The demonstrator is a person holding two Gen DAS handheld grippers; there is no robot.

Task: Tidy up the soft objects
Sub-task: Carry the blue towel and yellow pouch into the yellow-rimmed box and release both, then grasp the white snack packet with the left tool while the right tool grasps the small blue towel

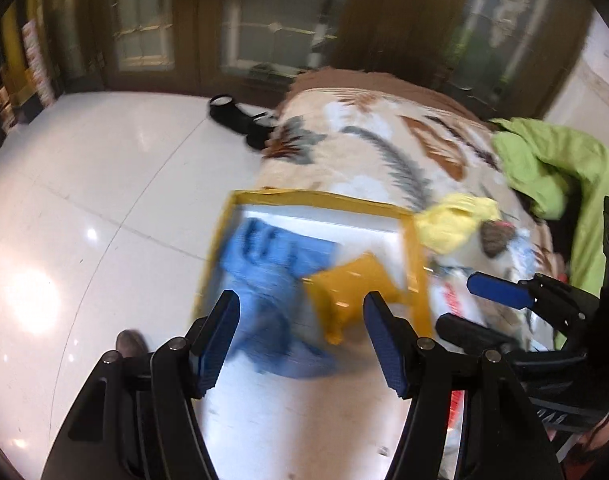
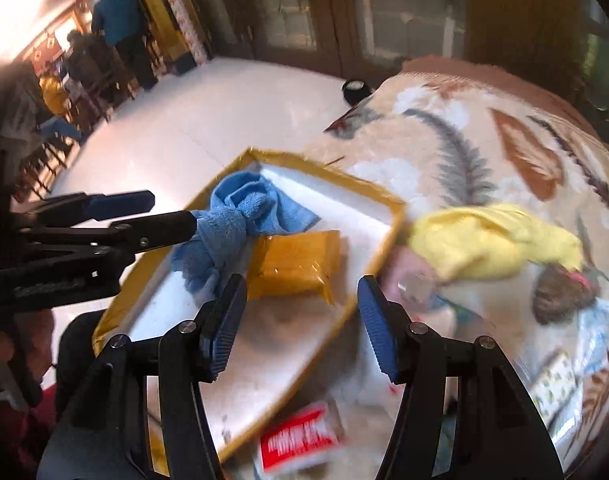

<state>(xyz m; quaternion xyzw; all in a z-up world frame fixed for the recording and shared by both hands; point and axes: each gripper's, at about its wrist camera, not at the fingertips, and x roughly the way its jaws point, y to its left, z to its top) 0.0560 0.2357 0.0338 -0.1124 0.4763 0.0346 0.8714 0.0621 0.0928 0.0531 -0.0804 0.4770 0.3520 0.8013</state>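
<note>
Step judged: blue towel (image 2: 232,224) just deposited in the yellow-rimmed tray (image 2: 324,168); next move calls for reaching the yellow cloth (image 2: 492,240), lying on the floral blanket (image 2: 464,140) at about 2 o'clock, just beyond the tray. Right gripper (image 2: 300,320) is seen with jaws parted and empty. Left gripper (image 1: 300,336) is likewise spread wide above the towel, nothing pinched. An orange packet (image 2: 300,260) is noted beside the towel.

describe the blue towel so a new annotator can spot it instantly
Find the floral blanket; at its near edge sits a white tray with a yellow taped rim. The blue towel lies crumpled in the tray's far corner, beside a yellow-wrapped block: the only blue cloth there.
</note>
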